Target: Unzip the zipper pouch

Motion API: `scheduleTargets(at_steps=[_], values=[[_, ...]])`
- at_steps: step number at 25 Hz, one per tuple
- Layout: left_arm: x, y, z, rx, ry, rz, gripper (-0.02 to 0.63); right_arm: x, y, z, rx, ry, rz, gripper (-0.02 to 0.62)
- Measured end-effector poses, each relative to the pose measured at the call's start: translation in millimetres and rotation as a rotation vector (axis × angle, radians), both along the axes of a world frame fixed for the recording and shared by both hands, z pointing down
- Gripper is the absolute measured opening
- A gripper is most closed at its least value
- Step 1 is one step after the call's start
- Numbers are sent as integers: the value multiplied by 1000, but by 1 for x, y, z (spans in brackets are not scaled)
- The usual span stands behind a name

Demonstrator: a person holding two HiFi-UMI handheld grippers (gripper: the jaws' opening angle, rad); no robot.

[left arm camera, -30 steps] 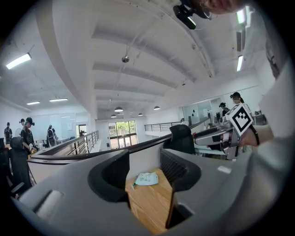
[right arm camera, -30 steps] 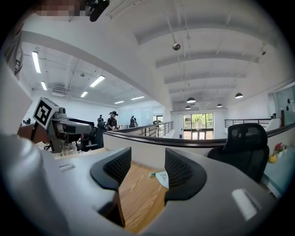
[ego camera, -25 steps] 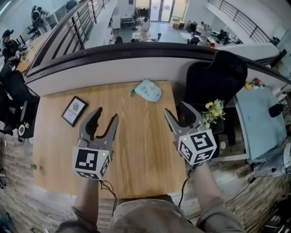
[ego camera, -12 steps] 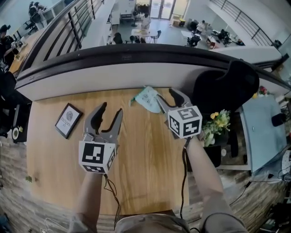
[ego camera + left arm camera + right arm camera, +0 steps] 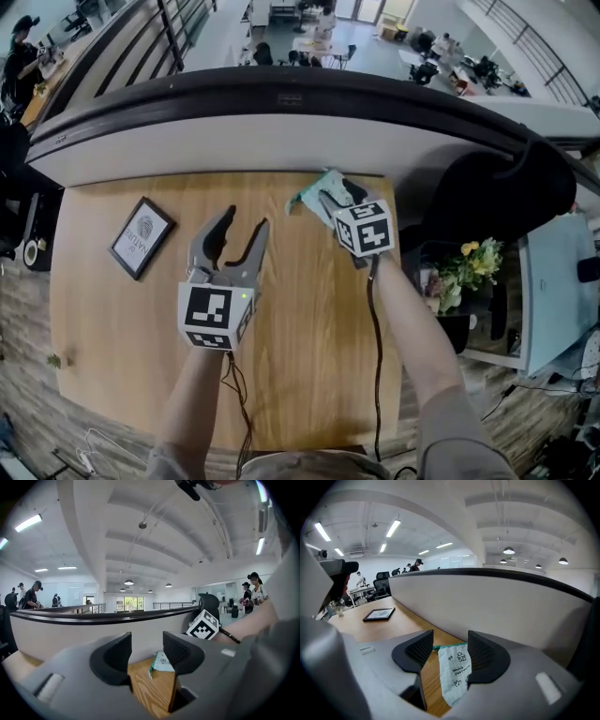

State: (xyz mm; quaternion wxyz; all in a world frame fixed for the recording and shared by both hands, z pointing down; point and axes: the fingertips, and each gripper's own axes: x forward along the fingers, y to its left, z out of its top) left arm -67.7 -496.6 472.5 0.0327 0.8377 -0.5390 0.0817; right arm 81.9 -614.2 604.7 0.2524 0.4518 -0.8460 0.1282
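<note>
Unzipping looks not begun: right tool [image 5: 336, 192] wide, straddling the pouch [image 5: 307, 193] at upper centre without pinching it, left tool [image 5: 242, 225] wide and empty over the tabletop [image 5: 300, 319], so grab and zip pull are both left.

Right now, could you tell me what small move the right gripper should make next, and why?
Probably ease the right gripper down and close on the pouch: its jaws stand open with the pouch showing between them, not yet gripped. The left gripper, also open, hangs short of it.
</note>
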Motion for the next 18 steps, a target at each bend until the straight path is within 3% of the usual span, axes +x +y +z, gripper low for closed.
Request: scheduleTargets(at_steps=[9,15,17,18], values=[[-11,-17,61,-126,3,-19,210,-13,-16,85,-130,84,-14,215],[-13,-19,87,-178,-9,-38,210,-14,-9,123,-162,169,-39,213],[-15,-17,93,-194,-7,-43,210,-8,-7,132,-152,233,-44,187],[-16,-15,93,-196,-6,-46,210,-5,-6,134,-141,268,-48,135]])
